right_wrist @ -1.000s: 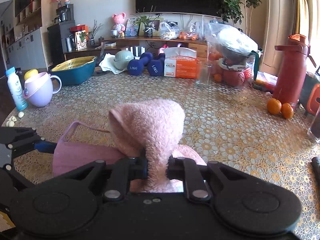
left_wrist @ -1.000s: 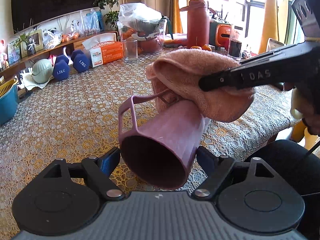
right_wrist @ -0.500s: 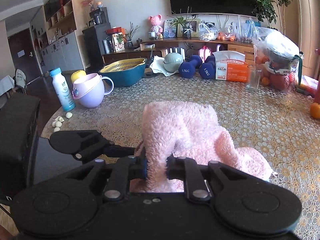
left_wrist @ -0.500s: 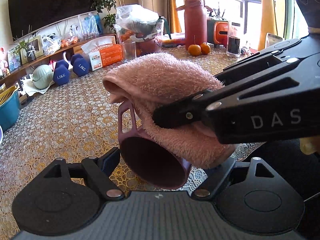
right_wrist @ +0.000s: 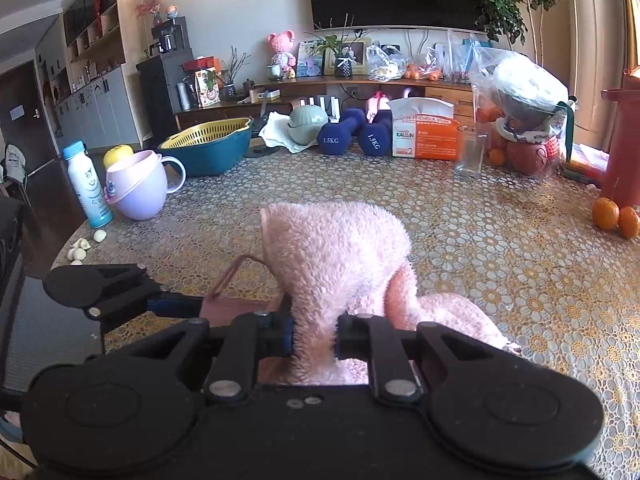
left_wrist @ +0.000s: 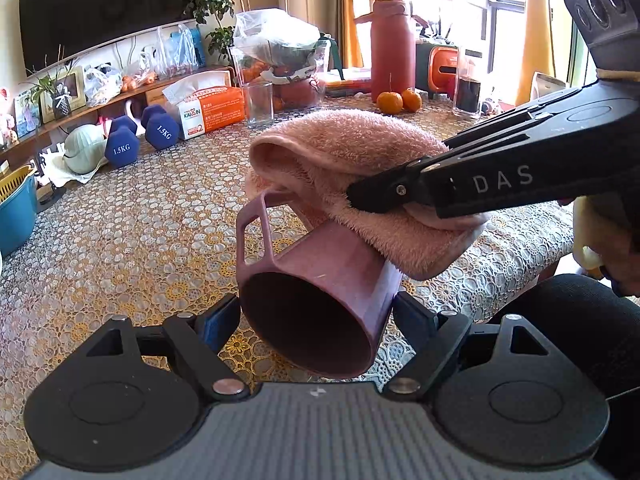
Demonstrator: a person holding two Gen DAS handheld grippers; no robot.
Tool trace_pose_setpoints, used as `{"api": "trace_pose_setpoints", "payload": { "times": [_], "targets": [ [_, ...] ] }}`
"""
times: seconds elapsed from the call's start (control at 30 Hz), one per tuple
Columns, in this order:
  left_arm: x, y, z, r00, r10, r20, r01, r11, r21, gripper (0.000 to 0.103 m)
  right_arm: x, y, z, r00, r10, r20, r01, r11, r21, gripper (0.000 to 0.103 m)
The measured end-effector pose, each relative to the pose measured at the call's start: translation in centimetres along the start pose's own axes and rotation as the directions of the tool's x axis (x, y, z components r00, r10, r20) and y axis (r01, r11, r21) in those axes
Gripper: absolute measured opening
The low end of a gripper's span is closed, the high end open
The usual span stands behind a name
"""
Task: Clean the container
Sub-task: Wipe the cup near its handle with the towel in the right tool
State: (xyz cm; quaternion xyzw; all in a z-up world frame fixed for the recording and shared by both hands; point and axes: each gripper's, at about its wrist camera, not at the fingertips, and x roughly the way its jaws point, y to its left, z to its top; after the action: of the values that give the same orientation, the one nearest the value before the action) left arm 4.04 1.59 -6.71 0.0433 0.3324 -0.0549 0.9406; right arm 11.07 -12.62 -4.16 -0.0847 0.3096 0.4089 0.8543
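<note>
A mauve cup [left_wrist: 320, 280] with a square handle [left_wrist: 256, 232] lies on its side above the table, its open mouth toward the left wrist camera. My left gripper [left_wrist: 316, 316] is shut on it near the rim. A fluffy pink towel [left_wrist: 352, 160] is draped over the cup's upper side and far end. My right gripper [left_wrist: 360, 196] comes in from the right and is shut on the towel. In the right wrist view the towel [right_wrist: 340, 256] bunches up between the right gripper [right_wrist: 315, 336] jaws. The cup [right_wrist: 240, 308] is mostly hidden behind it, with the left gripper [right_wrist: 176, 306] at the left.
The table has a lace-patterned cloth [left_wrist: 120, 240]. At the back stand a tissue box [left_wrist: 208, 110], blue dumbbells [left_wrist: 160, 130], a glass [left_wrist: 258, 104], oranges [left_wrist: 390, 102] and a red bottle [left_wrist: 392, 44]. A lilac pitcher [right_wrist: 138, 190], a white bottle [right_wrist: 88, 186] and a teal basket [right_wrist: 208, 148] are at the left.
The right gripper and towel slid along the cup toward its mouth, then back toward its far end. More of the cup's side shows now. The left gripper kept its hold.
</note>
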Motion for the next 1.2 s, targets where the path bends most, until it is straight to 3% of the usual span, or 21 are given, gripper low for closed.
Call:
{"api": "trace_pose_setpoints", "payload": {
  "times": [0.3, 0.5, 0.7, 0.83, 0.9, 1.03, 1.13, 1.2],
  "targets": [
    [0.0, 0.0, -0.1, 1.000, -0.002, -0.003, 0.002, 1.000, 0.003, 0.084, 0.5, -3.0, -0.2, 0.994, -0.105, -0.016, 0.106, 0.993, 0.053, 0.016],
    [0.1, 0.1, 0.1, 1.000, -0.007, -0.007, 0.007, 1.000, -0.003, 0.084, 0.4, -6.0, -1.4, 0.984, -0.174, -0.034, 0.177, 0.973, 0.150, 0.018],
    [0.1, 0.1, 0.1, 1.000, -0.005, -0.007, 0.005, 1.000, 0.000, 0.084, 0.2, -7.0, -1.7, 0.966, -0.256, -0.044, 0.260, 0.955, 0.145, 0.027],
    [0.2, 0.1, 0.2, 1.000, -0.002, -0.010, 0.002, 1.000, 0.006, 0.084, 0.6, -7.7, -2.3, 0.959, -0.277, -0.066, 0.285, 0.941, 0.181, 0.052],
    [0.2, 0.1, 0.2, 1.000, -0.002, -0.010, 0.002, 1.000, 0.004, 0.084, 0.7, -8.0, -2.3, 0.961, -0.267, -0.074, 0.277, 0.938, 0.208, 0.061],
    [0.2, 0.1, 0.3, 1.000, -0.003, -0.010, 0.003, 1.000, 0.005, 0.084, 1.1, -8.4, -2.4, 0.984, -0.160, -0.084, 0.177, 0.943, 0.283, 0.063],
    [0.3, 0.1, 0.3, 1.000, -0.006, -0.011, 0.006, 1.000, 0.004, 0.084, 1.8, -8.5, -2.6, 0.990, -0.099, -0.099, 0.126, 0.936, 0.328, 0.071],
    [0.3, 0.1, 0.3, 1.000, -0.006, -0.011, 0.006, 1.000, 0.003, 0.084, 2.3, -8.4, -2.7, 0.993, -0.066, -0.102, 0.098, 0.934, 0.344, 0.072]
  ]
}}
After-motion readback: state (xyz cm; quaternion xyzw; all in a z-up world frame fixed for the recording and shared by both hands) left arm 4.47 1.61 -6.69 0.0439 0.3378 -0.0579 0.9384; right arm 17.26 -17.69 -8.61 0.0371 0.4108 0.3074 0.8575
